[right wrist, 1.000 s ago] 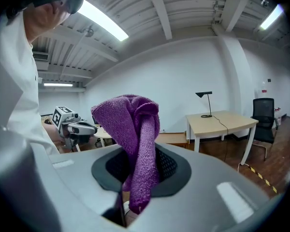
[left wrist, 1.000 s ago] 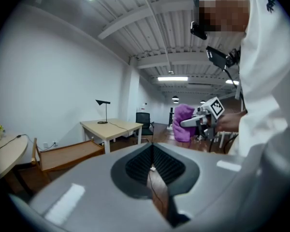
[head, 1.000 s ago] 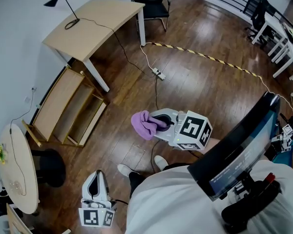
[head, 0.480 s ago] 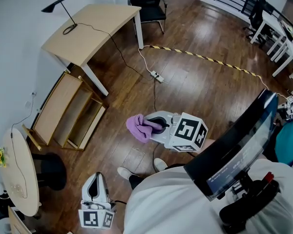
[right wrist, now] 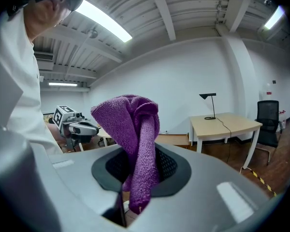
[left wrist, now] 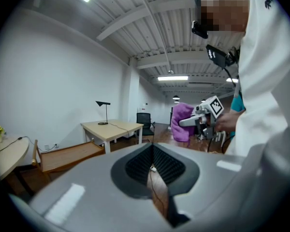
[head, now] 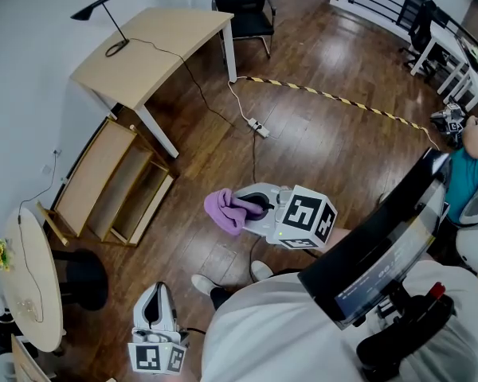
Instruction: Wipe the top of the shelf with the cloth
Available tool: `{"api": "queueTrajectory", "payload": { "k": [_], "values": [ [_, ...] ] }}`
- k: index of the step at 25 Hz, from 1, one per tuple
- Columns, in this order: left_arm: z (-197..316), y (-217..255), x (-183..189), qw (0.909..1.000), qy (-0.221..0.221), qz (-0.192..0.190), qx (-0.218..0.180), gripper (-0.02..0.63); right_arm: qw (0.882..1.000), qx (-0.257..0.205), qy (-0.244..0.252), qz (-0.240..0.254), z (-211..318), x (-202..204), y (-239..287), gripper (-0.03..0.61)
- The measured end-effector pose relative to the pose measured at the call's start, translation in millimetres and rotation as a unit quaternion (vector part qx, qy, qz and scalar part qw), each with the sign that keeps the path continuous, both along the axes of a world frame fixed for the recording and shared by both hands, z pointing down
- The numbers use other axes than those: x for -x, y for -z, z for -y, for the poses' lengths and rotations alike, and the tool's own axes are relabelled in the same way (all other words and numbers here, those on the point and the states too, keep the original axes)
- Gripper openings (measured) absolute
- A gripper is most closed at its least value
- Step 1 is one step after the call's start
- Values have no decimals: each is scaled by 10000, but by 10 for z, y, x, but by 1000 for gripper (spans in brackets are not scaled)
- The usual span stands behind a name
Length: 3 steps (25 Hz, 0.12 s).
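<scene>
A purple cloth [head: 225, 208] hangs bunched from my right gripper [head: 249, 206], which is shut on it above the wooden floor. Seen in the right gripper view, the cloth [right wrist: 135, 134] stands up between the jaws and drapes over the pads. The low wooden shelf [head: 102, 175] stands against the left wall beside the desk, well to the left of the cloth. My left gripper [head: 154, 310] hangs low at the bottom left, jaws together with nothing in them. The left gripper view looks past its shut gripper [left wrist: 152, 166] at the shelf [left wrist: 67, 152] and the held cloth [left wrist: 181, 122].
A light wooden desk [head: 151, 40] with a black lamp [head: 95, 5] stands behind the shelf. A black chair [head: 243, 5] is beyond it. A power strip [head: 257, 126] and cable lie on the floor. A round table [head: 28, 270] is at the left. A person in teal [head: 476, 153] is at the right edge.
My right gripper and the cloth have drifted a little to the left in the head view. A person in teal has come into view at the right edge. The left gripper has stayed put.
</scene>
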<state>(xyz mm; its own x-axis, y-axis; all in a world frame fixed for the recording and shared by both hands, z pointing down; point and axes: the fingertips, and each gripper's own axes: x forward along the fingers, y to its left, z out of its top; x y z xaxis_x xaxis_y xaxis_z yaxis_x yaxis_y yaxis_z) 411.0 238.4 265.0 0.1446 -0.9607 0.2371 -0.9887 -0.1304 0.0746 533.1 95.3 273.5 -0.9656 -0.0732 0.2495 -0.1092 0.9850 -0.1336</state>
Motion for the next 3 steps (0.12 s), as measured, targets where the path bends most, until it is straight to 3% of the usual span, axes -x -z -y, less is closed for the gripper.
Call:
{"api": "queueTrajectory", "payload": {
  "k": [3],
  "values": [
    [4, 7, 19, 10000, 15, -8, 8, 21, 10000, 6, 20, -16, 10, 22, 4, 77]
  ]
}}
